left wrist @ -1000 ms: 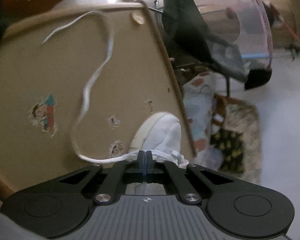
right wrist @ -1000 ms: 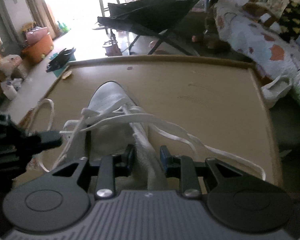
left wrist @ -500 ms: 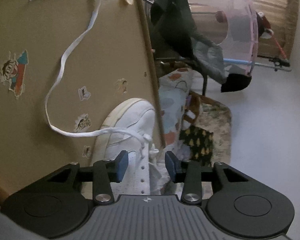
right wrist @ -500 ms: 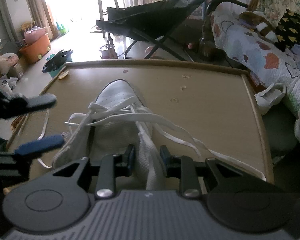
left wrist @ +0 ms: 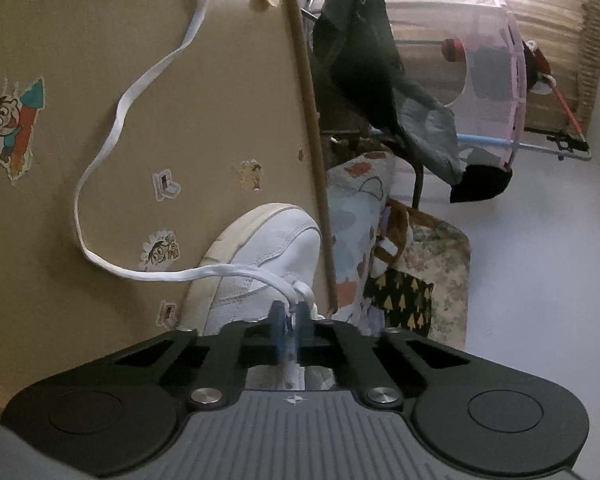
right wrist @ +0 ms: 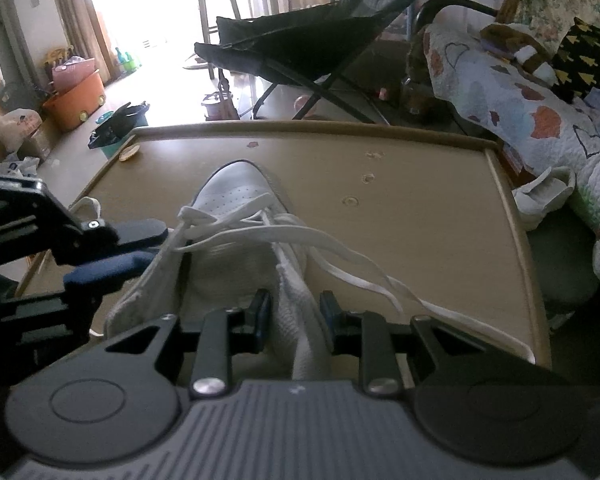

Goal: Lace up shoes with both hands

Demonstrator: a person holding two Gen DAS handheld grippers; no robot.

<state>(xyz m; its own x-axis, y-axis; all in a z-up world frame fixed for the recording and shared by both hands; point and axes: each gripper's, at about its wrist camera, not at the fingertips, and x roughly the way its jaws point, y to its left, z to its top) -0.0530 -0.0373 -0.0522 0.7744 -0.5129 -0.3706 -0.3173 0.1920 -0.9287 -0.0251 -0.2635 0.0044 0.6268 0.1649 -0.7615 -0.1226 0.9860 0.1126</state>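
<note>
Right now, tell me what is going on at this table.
A person is lacing a white shoe on the tan table with two handheld grippers. The left gripper is shut on a white lace at the shoe's side. The right gripper is clamped on the shoe's tongue, steadying it. Only the lowest eyelets look laced.

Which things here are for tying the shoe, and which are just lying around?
For the job: white shoe; shoelace; left gripper, fingers pinching the lace; right gripper, holding the shoe's tongue.

Just lying about: stickers on the table; folding chair; orange bin; quilt.
</note>
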